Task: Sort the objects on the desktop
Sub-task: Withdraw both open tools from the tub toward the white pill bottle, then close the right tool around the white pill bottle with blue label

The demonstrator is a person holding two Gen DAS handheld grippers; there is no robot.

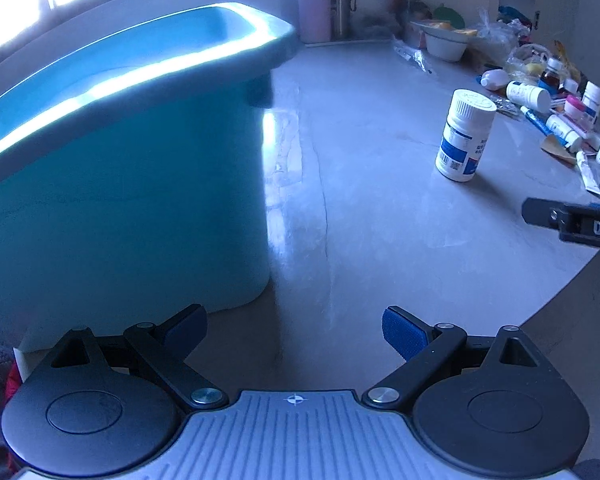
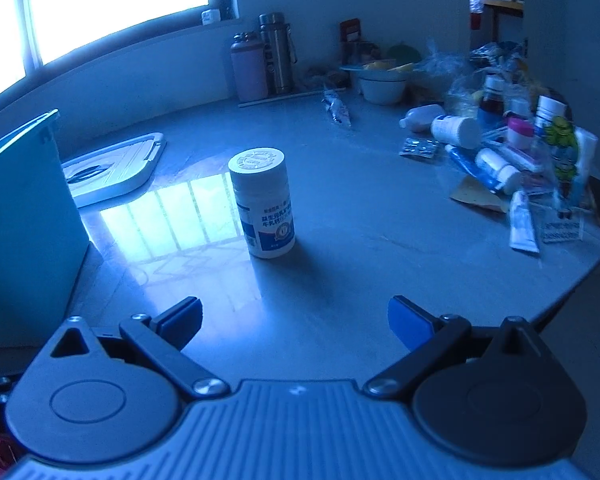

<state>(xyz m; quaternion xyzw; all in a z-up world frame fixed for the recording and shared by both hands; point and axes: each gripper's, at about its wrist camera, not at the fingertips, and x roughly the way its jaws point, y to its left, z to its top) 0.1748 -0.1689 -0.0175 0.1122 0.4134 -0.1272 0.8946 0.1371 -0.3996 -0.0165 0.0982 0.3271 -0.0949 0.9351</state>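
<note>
White pill bottle upright on grey tabletop, ahead of both empty grippers; right one nearer.

The white pill bottle (image 2: 263, 204) stands alone mid-table, long axis vertical, just left of centre and beyond the right gripper (image 2: 295, 318), whose fingers are spread wide on nothing. From the left gripper (image 1: 295, 334), also wide and empty, the bottle lies far right. Bottle: smooth plastic cylinder, ribbed cap, glossy blue-and-white label. Teal bin (image 1: 120, 168), matte plastic with rounded rim, stands at left, its contents not visible; white lid (image 2: 116, 168) lies flat behind. Clutter of tubes and bottles (image 2: 512, 160) sits far right. Table (image 2: 380, 240) glossy, reflective.
</note>
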